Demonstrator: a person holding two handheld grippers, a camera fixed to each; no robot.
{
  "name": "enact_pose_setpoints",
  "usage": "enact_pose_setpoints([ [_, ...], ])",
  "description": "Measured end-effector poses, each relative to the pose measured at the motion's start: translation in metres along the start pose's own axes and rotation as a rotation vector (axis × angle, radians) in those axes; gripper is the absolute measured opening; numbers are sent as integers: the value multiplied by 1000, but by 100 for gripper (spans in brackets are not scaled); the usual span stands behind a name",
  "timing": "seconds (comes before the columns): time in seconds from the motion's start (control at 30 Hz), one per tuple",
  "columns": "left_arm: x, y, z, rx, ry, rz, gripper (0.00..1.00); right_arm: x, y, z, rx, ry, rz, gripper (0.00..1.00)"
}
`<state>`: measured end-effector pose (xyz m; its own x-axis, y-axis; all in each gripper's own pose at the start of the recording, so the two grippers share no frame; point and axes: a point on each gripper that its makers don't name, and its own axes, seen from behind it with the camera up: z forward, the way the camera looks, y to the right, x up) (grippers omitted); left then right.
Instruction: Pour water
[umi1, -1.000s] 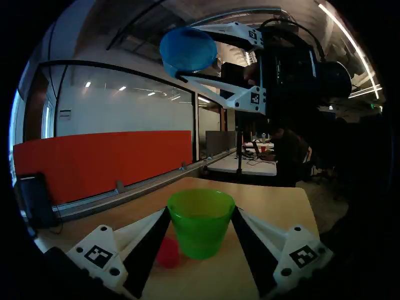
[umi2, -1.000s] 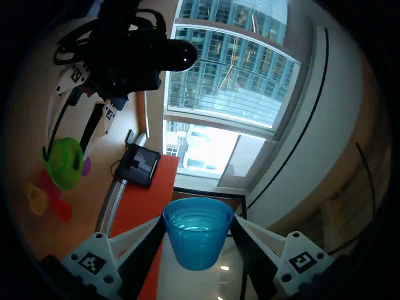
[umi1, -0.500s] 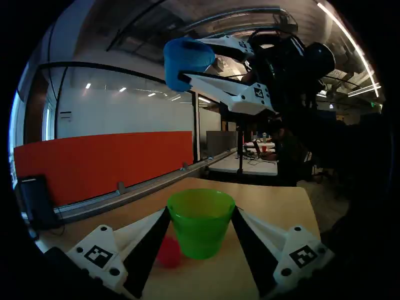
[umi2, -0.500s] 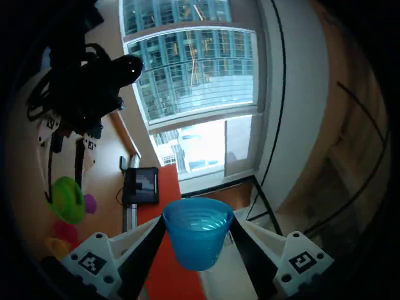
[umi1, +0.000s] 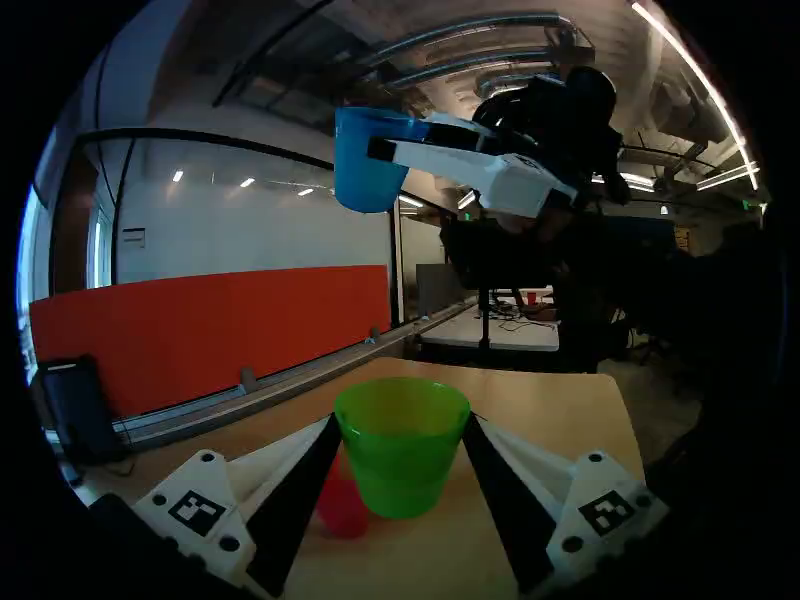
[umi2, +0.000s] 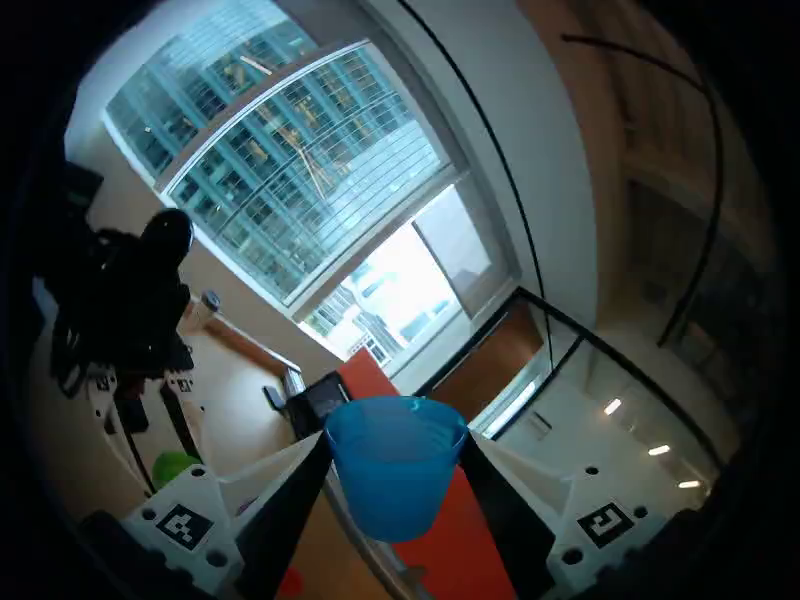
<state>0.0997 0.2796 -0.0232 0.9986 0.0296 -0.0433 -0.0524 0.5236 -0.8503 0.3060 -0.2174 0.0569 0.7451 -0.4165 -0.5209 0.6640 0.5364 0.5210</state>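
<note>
A green cup (umi1: 402, 455) stands upright on the wooden table (umi1: 545, 400), and my left gripper (umi1: 400, 425) is shut on it, one finger on each side. High above it and a little to the left, my right gripper (umi1: 385, 148) holds a blue cup (umi1: 362, 175) upright in the air. In the right gripper view the same blue cup (umi2: 395, 470) sits clamped in my right gripper (umi2: 395, 445), its inside too dim to tell if water is there. Far below at the left are my left gripper (umi2: 150, 425) and the green cup (umi2: 176, 467).
A small red cup (umi1: 342, 506) stands on the table just behind and left of the green cup. An orange partition (umi1: 210, 325) runs along the table's far side, with a black device (umi1: 68, 408) leaning at its left end. The table's right edge drops off near a dark-clothed person.
The right gripper has swung the blue cup from lying tipped, mouth sideways, back to upright, staying high above the table. The left gripper and green cup have not moved.
</note>
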Motion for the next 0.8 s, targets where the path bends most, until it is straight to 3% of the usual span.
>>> enact_pose_setpoints([
  [0.27, 0, -4, -1, 10, -4, 8, 87, 12, -2, -7, 25, 19, 331, 91],
  [0.5, 2, -6, -3, 16, -2, 11, 87, 13, -9, -11, 50, 13, 534, 91],
  [0.6, 4, -7, -3, 20, -4, 16, 87, 14, -11, -13, 65, 5, 593, 91],
  [0.8, 5, -8, -5, 26, -7, 21, 87, 13, -10, -17, 55, 2, 591, 91],
])
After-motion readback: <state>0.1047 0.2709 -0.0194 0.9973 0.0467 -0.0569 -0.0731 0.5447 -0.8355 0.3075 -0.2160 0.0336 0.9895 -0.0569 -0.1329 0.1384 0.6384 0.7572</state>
